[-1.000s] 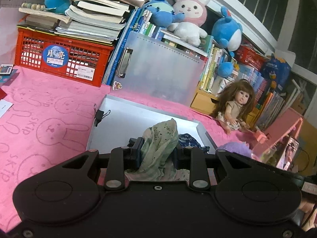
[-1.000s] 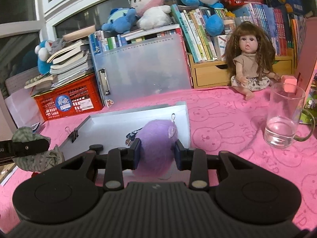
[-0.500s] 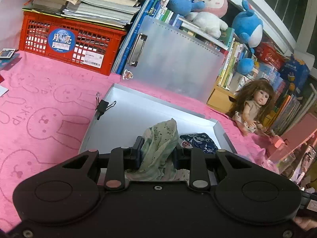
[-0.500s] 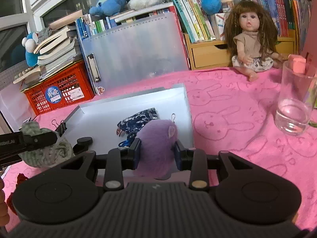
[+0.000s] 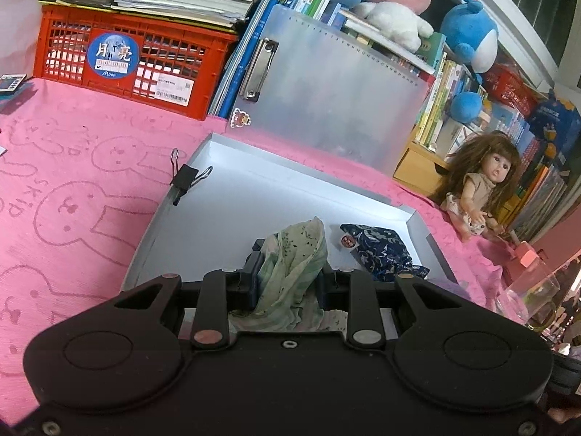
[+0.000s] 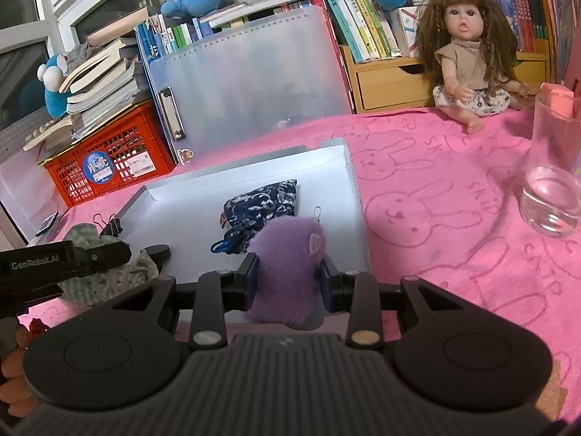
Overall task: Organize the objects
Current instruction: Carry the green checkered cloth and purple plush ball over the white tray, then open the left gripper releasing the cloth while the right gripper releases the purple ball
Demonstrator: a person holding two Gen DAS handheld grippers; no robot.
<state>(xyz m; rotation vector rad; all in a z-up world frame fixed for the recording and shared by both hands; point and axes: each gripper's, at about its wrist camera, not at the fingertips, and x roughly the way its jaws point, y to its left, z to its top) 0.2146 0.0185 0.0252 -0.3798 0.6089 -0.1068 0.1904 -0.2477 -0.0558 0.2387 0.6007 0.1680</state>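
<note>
Left gripper (image 5: 288,283) clamped on green pouch (image 5: 294,254), right gripper (image 6: 288,283) on purple plush (image 6: 287,254) — both dropped closer over tray (image 5: 232,196); blue pouch (image 5: 377,250) at 1 o'clock. Release next.

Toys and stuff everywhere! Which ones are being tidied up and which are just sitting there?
Being tidied:
- green cloth pouch, in left gripper
- purple fluffy toy, in right gripper
- navy pouch
- white tray

Just sitting:
- doll
- glass
- red crate
- binder clip

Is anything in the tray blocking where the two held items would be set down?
Partly. A dark patterned pouch already lies in the grey tray, just ahead of the purple plush in the right gripper. The floor ahead of the green cloth looks bare.
</note>
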